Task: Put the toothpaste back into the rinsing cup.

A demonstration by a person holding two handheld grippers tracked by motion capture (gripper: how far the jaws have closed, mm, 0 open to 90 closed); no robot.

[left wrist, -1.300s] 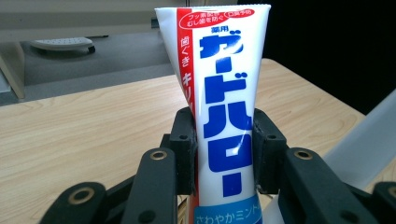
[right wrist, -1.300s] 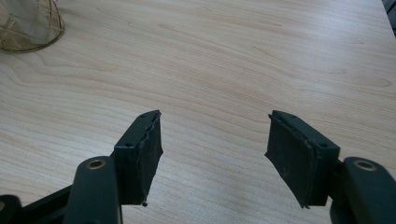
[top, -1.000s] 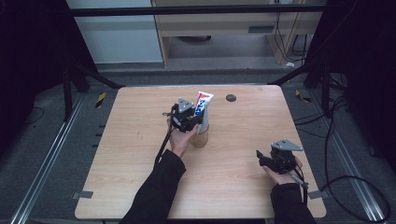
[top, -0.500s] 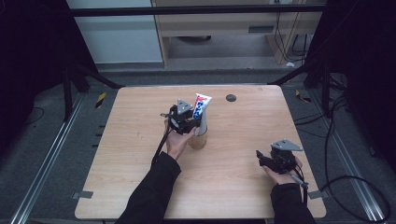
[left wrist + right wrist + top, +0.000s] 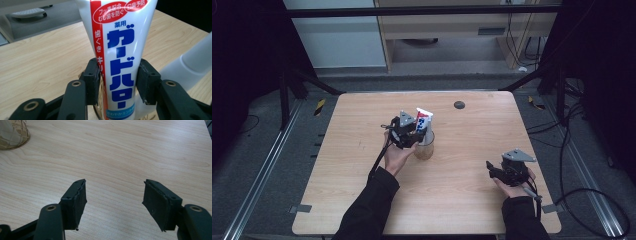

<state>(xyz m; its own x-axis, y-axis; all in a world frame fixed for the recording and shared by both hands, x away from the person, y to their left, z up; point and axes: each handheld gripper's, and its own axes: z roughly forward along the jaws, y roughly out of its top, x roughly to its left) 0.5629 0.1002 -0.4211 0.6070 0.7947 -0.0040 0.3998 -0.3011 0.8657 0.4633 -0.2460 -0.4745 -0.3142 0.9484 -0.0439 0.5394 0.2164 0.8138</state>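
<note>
On the left, our L gripper pinches the toothpaste tube, which over the last sec has tipped more upright, cap end down in the gold wire cup mid-table, so it looks nearly seated. R gripper rests spread open, bottom right, w/ nothing between its jaws.

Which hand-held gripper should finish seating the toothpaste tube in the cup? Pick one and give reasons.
Left. The left hand-held gripper has its jaws closed on the toothpaste tube, right over the cup. The right hand-held gripper is open, holds nothing, and sits near the table's near right corner.
</note>
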